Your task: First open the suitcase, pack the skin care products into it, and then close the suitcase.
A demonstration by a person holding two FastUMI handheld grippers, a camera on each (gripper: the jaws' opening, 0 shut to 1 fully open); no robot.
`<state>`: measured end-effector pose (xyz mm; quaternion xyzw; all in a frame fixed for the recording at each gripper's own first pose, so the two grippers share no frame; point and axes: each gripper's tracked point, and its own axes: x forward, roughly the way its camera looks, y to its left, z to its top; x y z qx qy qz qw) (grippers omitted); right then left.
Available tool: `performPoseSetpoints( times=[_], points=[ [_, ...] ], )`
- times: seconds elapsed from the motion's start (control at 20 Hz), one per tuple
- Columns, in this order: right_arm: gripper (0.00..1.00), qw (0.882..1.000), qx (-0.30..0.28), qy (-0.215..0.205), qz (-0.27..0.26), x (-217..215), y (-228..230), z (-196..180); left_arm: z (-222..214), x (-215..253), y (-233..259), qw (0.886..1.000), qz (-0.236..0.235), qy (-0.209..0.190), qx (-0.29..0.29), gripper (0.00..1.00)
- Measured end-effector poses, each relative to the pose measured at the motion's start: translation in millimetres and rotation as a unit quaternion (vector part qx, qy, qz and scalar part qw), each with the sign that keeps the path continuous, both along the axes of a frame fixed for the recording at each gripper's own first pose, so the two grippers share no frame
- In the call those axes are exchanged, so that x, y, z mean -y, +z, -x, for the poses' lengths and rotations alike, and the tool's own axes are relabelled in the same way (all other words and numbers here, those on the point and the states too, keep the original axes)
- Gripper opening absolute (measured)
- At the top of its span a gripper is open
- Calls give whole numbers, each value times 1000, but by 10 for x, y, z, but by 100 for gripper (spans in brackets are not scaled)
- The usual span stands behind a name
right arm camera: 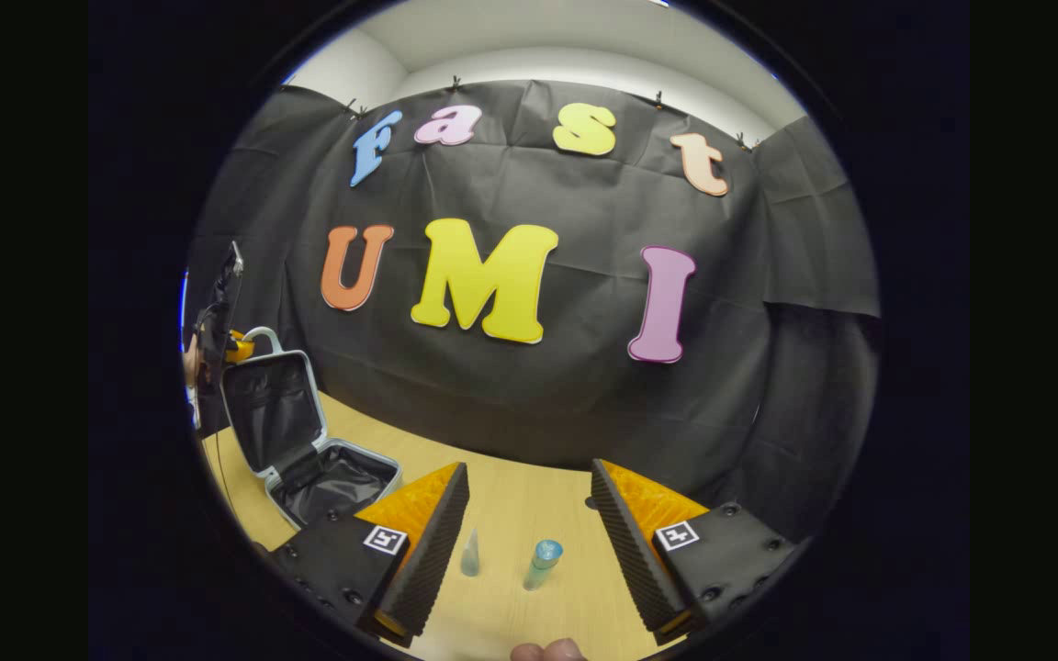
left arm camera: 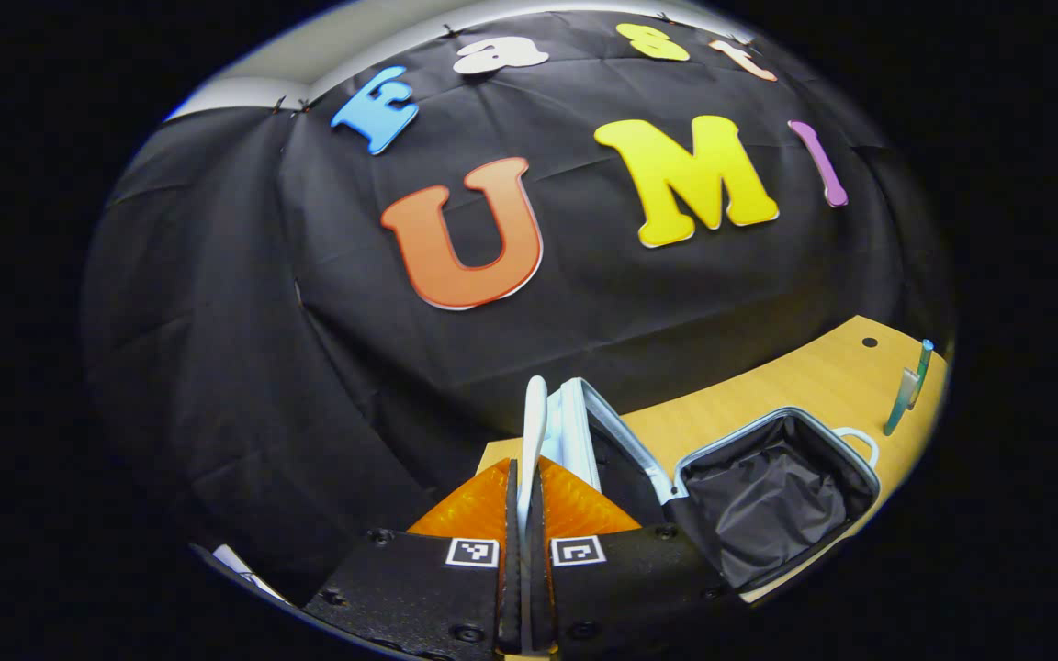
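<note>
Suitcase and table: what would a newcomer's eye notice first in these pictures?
The open suitcase on the table's left side, lid upright and dark lining bare, draws the eye. The left tool is shut on the suitcase handle at the lid's top. Two bluish skin care bottles stand between the open right tool's fingers, untouched.

Suitcase (right arm camera: 309,441) open at table's (right arm camera: 511,514) left end, lid (right arm camera: 267,408) upright, lined base open from above. Left gripper (left arm camera: 529,477) pinches white handle (left arm camera: 534,431) at lid's top edge, so it crowds approach over lid. Bare wood between suitcase and two bottles. Small cone bottle (right arm camera: 470,554) and capped tube (right arm camera: 542,564) stand apart, narrow gap between them. Right gripper (right arm camera: 529,523) spread wide, both bottles inside its span, fingers touching neither. Black cloth wall (right arm camera: 529,404) closes far table edge.
</note>
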<state>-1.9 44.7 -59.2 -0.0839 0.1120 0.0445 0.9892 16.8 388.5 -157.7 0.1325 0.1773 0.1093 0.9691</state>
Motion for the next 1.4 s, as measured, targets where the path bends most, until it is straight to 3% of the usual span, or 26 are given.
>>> performPoseSetpoints(
  times=[0.15,0.3,0.4,0.55,0.7,0.8,0.95,1.0,1.05,1.1,1.15,1.3,1.4],
  points=[
    [80,1000,-9,2,18,-154,-33,-20,27,-493,-489,996,57,61,-22,8],
    [80,999,-18,12,33,-329,-61,-19,92,-665,-940,991,102,76,-47,8],
    [80,999,-25,14,42,-374,-90,-27,179,-803,-1544,980,162,89,-77,8],
    [80,998,-33,12,55,-377,-110,-47,238,-807,-1960,964,229,101,-93,10],
    [80,997,-38,9,61,-360,-133,-71,182,-815,-2146,956,265,97,-80,15],
    [80,997,-41,10,62,-381,-159,-83,232,-911,-2174,956,258,108,-82,24],
    [80,998,-44,18,52,-481,-223,-135,283,-930,-2039,956,257,120,-71,69],
    [80,998,-45,22,49,-506,-233,-146,296,-889,-1969,958,253,115,-68,70],
    [80,998,-44,27,47,-541,-240,-151,293,-836,-1867,961,247,107,-61,79],
    [79,998,-44,32,44,-565,-252,-153,272,-795,-1707,965,238,100,-50,73],
    [80,998,-43,36,39,-594,-253,-151,257,-729,-1518,969,224,94,-37,97],
    [80,998,-33,47,25,-602,-214,-172,126,-310,-613,985,160,60,38,98],
    [80,998,-27,48,13,-565,-189,-163,103,14,-77,988,129,40,72,97]
  ],
)
